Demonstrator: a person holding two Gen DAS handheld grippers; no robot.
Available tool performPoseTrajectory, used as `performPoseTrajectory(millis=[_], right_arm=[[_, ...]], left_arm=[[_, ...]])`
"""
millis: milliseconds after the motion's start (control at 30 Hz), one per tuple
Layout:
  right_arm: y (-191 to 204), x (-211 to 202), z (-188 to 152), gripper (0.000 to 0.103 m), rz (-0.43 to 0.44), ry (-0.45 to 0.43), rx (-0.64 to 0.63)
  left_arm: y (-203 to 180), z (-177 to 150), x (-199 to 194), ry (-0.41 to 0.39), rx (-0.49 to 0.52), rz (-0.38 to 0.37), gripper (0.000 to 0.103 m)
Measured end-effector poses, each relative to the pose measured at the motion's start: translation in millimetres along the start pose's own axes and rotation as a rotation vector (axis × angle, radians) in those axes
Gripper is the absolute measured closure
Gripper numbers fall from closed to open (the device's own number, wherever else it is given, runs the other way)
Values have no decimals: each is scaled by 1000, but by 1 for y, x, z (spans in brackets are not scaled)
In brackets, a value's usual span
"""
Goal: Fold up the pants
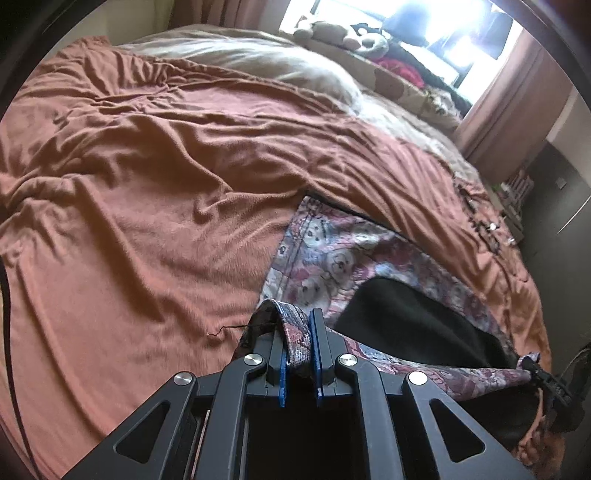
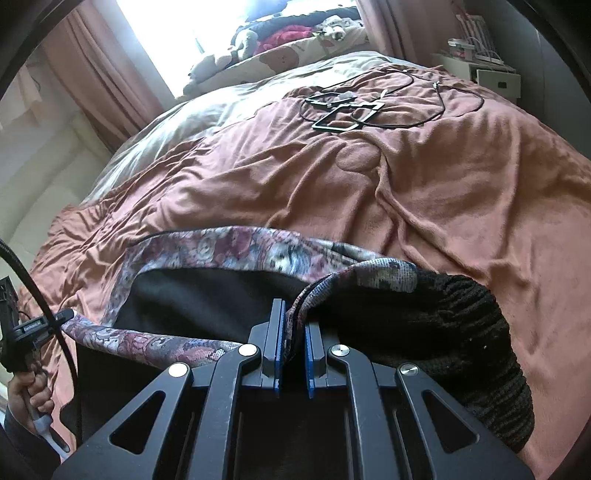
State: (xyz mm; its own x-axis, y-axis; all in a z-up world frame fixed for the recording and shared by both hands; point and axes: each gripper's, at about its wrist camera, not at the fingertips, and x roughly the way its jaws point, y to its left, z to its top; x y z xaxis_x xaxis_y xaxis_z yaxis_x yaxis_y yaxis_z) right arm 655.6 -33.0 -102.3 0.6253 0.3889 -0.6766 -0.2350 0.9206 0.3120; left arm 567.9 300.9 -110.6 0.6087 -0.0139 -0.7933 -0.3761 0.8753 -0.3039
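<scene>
The pants are patterned in pink and purple with bear prints and a black lining. They lie on a rust-orange blanket on a bed, near its front edge. My left gripper is shut on a folded edge of the pants. At the far right of the left wrist view, my right gripper holds the other end of the same edge. In the right wrist view my right gripper is shut on the pants, and the edge stretches left to my left gripper, held by a hand.
A dark ribbed knit fabric bulges just right of the right gripper. Black cables and frame-like parts lie on the blanket farther back. A beige duvet and plush toys sit by the bright window. A white nightstand stands at the right.
</scene>
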Motion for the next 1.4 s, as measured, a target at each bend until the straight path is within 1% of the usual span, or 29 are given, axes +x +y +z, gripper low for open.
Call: performPoseTrajectory(millis=[33, 67, 100, 133, 167, 200, 267, 333, 467, 500, 600, 700, 767, 833, 933, 1067, 1233, 1300, 1367, 1400], right_arm=[[-1, 5, 2, 91, -1, 16, 9], [-2, 7, 4, 84, 5, 31, 19], [-2, 6, 6, 70, 17, 34, 22], [-2, 2, 7, 57, 39, 26, 18], [-2, -3, 8, 35, 53, 10, 8], [-2, -10, 8, 28, 48, -10, -5], [-3, -22, 8, 28, 49, -23, -36], [-8, -32, 8, 29, 61, -26, -59], [-19, -55, 6, 28, 12, -41, -131], [-21, -60, 5, 29, -9, -43, -151], [-30, -68, 3, 29, -94, -34, -205], [-40, -65, 0, 29, -132, -3, -211], [-46, -59, -1, 28, -157, 26, -213], [-51, -51, -3, 29, -182, 48, -219], [-55, -39, 1, 29, -198, 84, -210], [-58, -25, 9, 29, -192, 118, -209], [-61, -15, 13, 29, -182, 118, -206], [-62, -16, 13, 29, -183, 112, -205], [-64, -17, 14, 35, -173, 106, -194], [-65, -17, 14, 37, -166, 106, -187]], left_arm=[[0, 2, 5, 12, 5, 26, 81], [0, 4, 6, 11, 17, 55, 65], [0, 5, 5, -2, 31, 84, 50], [1, 5, 2, -16, 39, 88, 44], [1, 6, -3, -34, 58, 85, 38], [2, 7, -4, -40, 69, 88, 36], [3, 8, -8, -44, 104, 96, 36], [1, 7, -7, -27, 169, 103, 36], [-6, -3, 0, 22, 322, 113, 36], [-7, -6, 1, 31, 347, 112, 36], [-16, -21, 10, 79, 468, 131, 36], [-18, -27, 25, 137, 488, 139, 36], [-21, -30, 33, 154, 508, 149, 36], [-25, -33, 41, 171, 545, 174, 36], [-31, -33, 54, 195, 588, 226, 36], [-34, -17, 64, 175, 582, 272, 36], [-33, 13, 77, 152, 505, 275, 36], [-31, 21, 75, 136, 467, 270, 36], [-27, 27, 70, 116, 427, 250, 37], [-25, 28, 66, 113, 403, 226, 38]])
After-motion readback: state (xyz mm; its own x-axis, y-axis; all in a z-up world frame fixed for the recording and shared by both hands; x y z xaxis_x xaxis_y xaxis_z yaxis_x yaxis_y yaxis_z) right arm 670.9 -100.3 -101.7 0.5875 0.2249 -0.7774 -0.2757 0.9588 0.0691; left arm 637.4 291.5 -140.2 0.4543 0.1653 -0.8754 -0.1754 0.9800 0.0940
